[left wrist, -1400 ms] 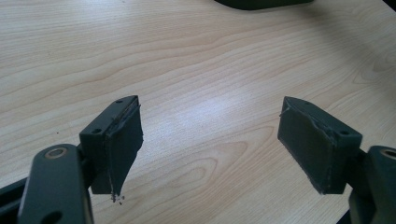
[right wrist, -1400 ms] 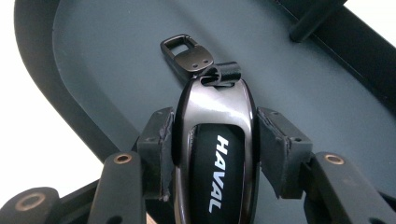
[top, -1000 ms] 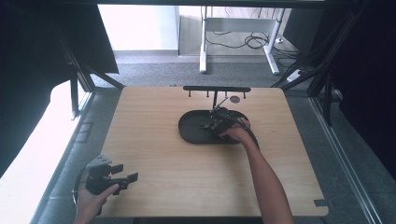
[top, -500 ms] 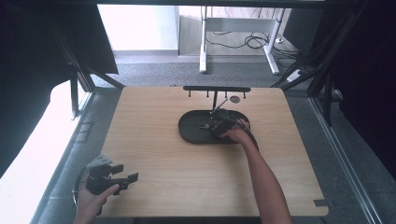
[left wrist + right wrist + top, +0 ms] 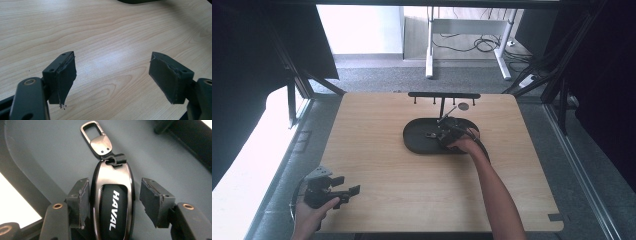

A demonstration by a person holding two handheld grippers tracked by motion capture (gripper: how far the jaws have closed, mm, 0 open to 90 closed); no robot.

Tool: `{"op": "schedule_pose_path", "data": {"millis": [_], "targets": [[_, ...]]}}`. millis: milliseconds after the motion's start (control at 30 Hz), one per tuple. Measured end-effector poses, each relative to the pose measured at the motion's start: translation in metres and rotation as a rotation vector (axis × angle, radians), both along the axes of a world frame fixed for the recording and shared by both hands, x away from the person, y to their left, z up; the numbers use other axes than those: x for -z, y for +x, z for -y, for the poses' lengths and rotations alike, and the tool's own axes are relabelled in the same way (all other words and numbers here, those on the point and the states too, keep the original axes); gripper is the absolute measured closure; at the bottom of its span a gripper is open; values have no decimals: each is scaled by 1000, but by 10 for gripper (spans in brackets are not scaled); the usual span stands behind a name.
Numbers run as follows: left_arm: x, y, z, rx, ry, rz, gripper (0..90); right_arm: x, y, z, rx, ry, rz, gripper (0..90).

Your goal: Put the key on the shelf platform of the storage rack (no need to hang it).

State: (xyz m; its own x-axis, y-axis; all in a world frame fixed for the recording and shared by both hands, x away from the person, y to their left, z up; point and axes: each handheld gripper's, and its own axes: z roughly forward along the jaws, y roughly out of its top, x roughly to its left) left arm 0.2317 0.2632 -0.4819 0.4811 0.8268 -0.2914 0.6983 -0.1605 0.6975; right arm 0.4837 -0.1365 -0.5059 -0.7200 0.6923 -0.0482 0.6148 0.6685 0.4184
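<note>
The right hand-held gripper [image 5: 443,131] has just been opening its jaws over the dark oval tray [image 5: 414,140] on the counter [image 5: 377,165]. Left hand-held gripper [image 5: 112,75]: jaws wide, empty. Right view: the Haval key fob [image 5: 112,205] lies between parted pads, right one clear
</note>
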Motion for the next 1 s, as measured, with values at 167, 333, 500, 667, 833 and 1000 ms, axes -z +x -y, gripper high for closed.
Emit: {"op": "schedule_pose_path", "data": {"millis": [167,333,500,667,833,1000], "targets": [[-1,0,1,-1,0,-1,220,-12,-7,2,8,25,21,380],[1,0,2,1,0,-3,220,-23,-17,2,-18,33,47,361],[1,0,5,7,3,-5,220,-34,-31,2,-26,46,91,364],[1,0,6,5,7,-5,220,-44,-46,6,-32,85,104,361],[2,0,7,9,8,-6,220,-51,-65,9,-59,130,103,362],[3,1,8,12,11,-7,220,-50,-92,16,-89,171,108,359]]}}
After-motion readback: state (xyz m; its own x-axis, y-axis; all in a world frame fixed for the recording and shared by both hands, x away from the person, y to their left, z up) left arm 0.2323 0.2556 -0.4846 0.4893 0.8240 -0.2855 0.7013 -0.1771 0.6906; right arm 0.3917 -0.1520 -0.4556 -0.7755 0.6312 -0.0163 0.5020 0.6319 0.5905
